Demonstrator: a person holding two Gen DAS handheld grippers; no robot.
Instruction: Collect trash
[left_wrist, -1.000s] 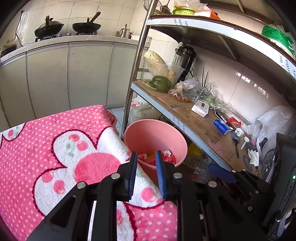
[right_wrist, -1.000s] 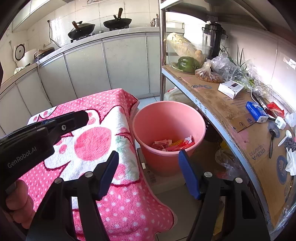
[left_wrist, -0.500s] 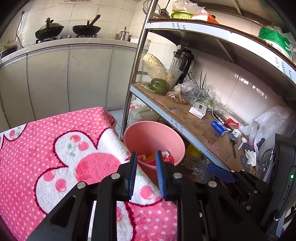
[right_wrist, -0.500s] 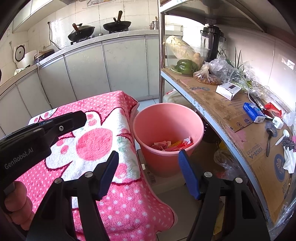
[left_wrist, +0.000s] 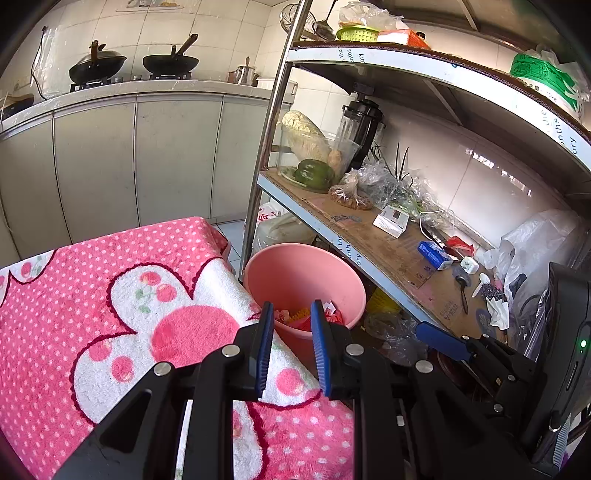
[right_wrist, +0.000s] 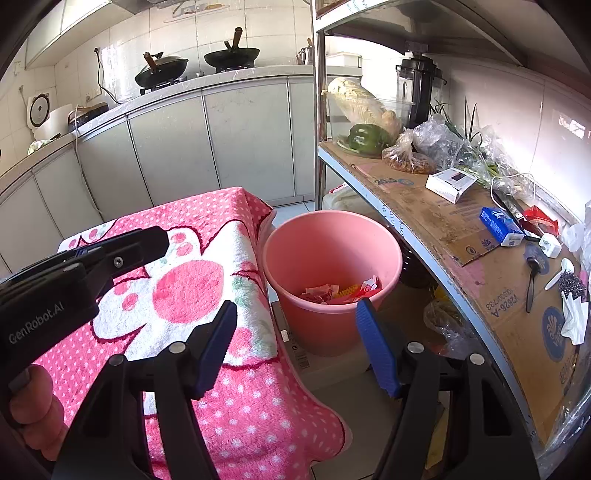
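Both grippers slightly farther back from pink bucket (right_wrist: 332, 273); left jaws narrow, empty; right jaws spread, empty.

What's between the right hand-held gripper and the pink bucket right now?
Nothing solid. In the right wrist view the right hand-held gripper hangs open and empty short of the pink bucket; only open air lies between, with the pink towel's edge just left.

we see bright daylight from the right, glaring off the white wall tiles (left_wrist: 491, 173); fisheye bending curves the shelf (right_wrist: 424, 236), corners vignette black, focus stays sharp throughout.
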